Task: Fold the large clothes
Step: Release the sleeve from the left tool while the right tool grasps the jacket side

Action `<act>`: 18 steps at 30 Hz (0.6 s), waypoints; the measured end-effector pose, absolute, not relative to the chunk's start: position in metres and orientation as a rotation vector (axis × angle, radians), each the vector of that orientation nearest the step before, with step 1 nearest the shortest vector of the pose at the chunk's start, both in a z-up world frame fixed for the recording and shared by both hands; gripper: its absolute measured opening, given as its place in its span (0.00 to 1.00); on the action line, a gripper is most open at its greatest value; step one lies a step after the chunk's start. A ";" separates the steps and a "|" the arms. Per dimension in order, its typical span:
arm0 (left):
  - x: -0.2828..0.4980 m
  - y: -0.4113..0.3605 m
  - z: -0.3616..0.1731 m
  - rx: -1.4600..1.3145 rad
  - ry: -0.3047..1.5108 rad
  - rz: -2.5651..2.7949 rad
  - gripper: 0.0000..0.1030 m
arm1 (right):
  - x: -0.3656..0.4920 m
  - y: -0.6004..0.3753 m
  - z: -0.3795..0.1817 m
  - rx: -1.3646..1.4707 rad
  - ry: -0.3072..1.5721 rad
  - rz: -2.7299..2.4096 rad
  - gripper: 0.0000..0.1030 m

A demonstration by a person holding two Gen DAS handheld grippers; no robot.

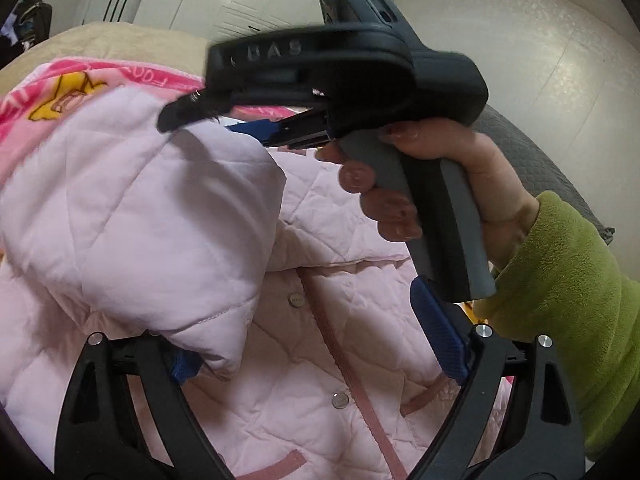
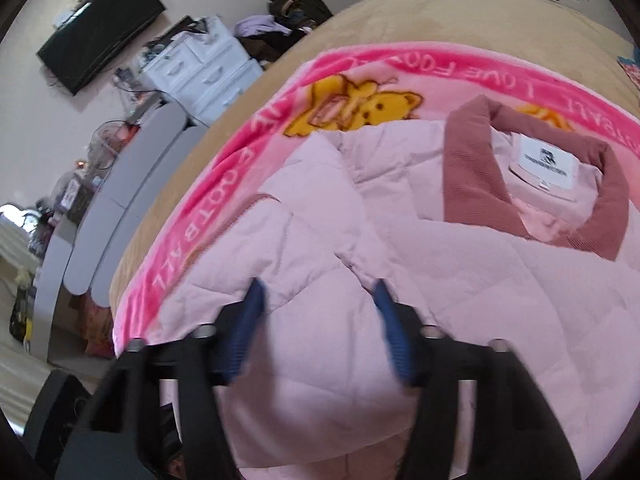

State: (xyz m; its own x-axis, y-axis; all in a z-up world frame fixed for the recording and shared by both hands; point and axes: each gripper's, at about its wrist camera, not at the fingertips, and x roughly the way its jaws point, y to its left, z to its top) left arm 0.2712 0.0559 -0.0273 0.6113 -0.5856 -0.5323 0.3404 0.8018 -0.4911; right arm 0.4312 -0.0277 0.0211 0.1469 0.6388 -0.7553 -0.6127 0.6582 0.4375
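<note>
While pink quilted jacket [image 2: 400, 248] lies on pink cartoon blanket [image 2: 224, 168] over tan bedspread [image 2: 400, 20], we hold both grippers above it. Left gripper [image 1: 316, 344]: jaws spread wide, folded sleeve [image 1: 160, 216] lying between them, pads not pressing. Right gripper [image 2: 318, 320]: jaws partly apart, jacket padding bulging between blue pads [image 2: 252, 320]; whether they pinch it, we cannot tell. Jacket's dusty-rose collar [image 2: 468, 168] on far side from right gripper.

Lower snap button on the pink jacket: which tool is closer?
Left. The left tool has the lower snap button between its fingers; the right tool is farther off, atop the folded sleeve.
</note>
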 end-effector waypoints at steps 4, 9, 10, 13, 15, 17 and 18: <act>0.267 0.059 -0.018 -0.383 0.711 -0.552 0.88 | 0.423 -0.056 0.043 0.103 0.965 0.976 0.19; 0.257 0.067 0.003 -0.356 0.637 -0.529 0.91 | 0.410 -0.119 0.071 0.218 0.800 0.999 0.15; 0.254 0.071 0.007 -0.346 0.618 -0.515 0.91 | 0.409 -0.129 0.074 0.232 0.778 0.999 0.15; 0.246 0.087 0.020 -0.351 0.555 -0.494 0.91 | 0.407 -0.178 0.071 0.298 0.716 0.953 0.15; 0.244 0.101 0.024 -0.385 0.523 -0.481 0.91 | 0.409 -0.207 0.062 0.338 0.709 0.895 0.00; 0.249 0.118 0.022 -0.434 0.520 -0.438 0.91 | 0.409 -0.247 0.049 0.443 0.678 0.857 0.00; 0.256 0.123 0.019 -0.448 0.528 -0.418 0.91 | 0.409 -0.267 0.041 0.480 0.674 0.810 0.00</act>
